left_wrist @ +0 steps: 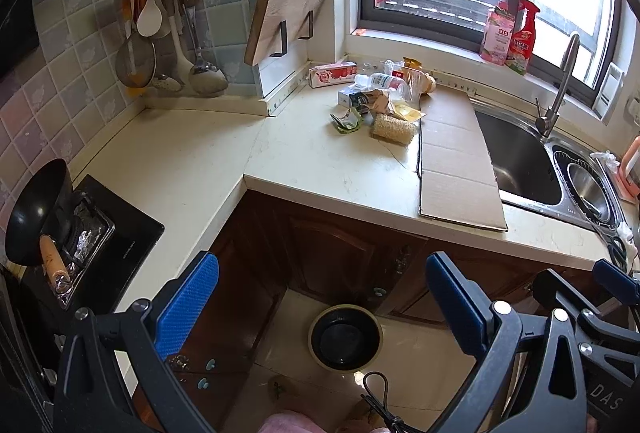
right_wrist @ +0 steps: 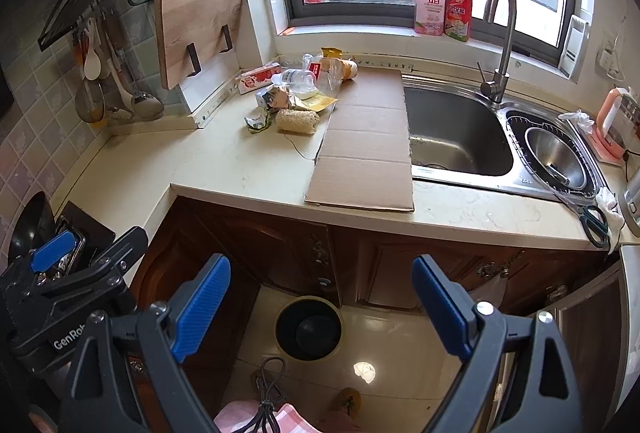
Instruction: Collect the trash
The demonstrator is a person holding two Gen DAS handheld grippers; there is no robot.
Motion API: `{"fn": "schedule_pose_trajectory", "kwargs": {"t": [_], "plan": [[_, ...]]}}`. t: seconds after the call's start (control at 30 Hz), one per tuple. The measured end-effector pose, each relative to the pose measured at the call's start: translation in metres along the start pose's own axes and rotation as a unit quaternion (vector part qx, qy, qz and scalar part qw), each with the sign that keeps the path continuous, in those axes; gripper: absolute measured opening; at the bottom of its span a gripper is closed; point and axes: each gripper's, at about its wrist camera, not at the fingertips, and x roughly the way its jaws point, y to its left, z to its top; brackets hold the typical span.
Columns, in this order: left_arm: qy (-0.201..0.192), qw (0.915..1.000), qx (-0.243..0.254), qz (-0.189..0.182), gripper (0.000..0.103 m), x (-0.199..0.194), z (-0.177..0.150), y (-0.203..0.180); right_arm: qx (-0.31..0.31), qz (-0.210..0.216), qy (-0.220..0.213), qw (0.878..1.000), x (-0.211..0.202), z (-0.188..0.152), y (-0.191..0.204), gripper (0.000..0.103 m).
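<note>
We find the left gripper (left_wrist: 320, 309) held above the floor in front of the counter, its blue-padded jaws spread wide with nothing between them. The right gripper (right_wrist: 320, 307) stands likewise, jaws parted and empty; its blue pad also shows at the right edge of the left wrist view. Directly below and between each pair of jaws sits the round trash bin (left_wrist: 345, 337) on the tiled floor, against the dark wooden cabinet doors (left_wrist: 328, 253). The trash pile (left_wrist: 380, 97) lies well ahead of and above the jaws, at the back of the pale countertop (left_wrist: 320, 161) below the window: we note a plastic bottle (left_wrist: 378, 81), a red-and-white carton (left_wrist: 331, 74), a crumpled green wrapper (left_wrist: 346, 121) and a loofah-like roll (left_wrist: 394, 129), all apart from both grippers. A flat cardboard sheet (left_wrist: 456, 161) lies just beside the pile, ahead and to the right, bordering the steel sink (left_wrist: 516, 157). A black wok (left_wrist: 34, 213) rests on the stove, left of the left jaws.
</note>
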Motion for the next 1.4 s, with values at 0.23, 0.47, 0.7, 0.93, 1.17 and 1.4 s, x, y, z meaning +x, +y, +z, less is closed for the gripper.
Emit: {"fn": "schedule_pose_trajectory", "kwargs": {"t": [0.23, 0.47, 0.7, 0.93, 1.17, 1.4], "plan": [[0.005, 1.0000, -0.005, -0.001, 0.102, 0.002, 0.002, 0.000, -0.001, 0.001, 0.002, 1.000, 0.003, 0.001, -0.001, 0.093], [0.012, 0.9999, -0.006, 0.001, 0.102, 0.006, 0.004, -0.002, 0.006, 0.003, 0.003, 1.000, 0.007, 0.004, -0.006, 0.093], [0.014, 0.9999, -0.006, 0.003, 0.102, 0.007, 0.004, -0.003, -0.001, 0.009, 0.007, 1.000, 0.009, 0.010, -0.007, 0.093], [0.014, 0.9999, -0.006, 0.005, 0.102, 0.008, 0.005, -0.003, 0.002, 0.014, 0.010, 1.000, 0.013, 0.013, -0.006, 0.093], [0.017, 0.9998, -0.007, 0.006, 0.102, 0.009, 0.004, -0.001, -0.001, 0.018, 0.011, 1.000, 0.013, 0.013, -0.003, 0.093], [0.022, 0.9997, -0.011, 0.009, 0.102, 0.006, 0.003, 0.002, -0.006, 0.019, 0.014, 1.000, 0.012, 0.012, -0.001, 0.093]]}}
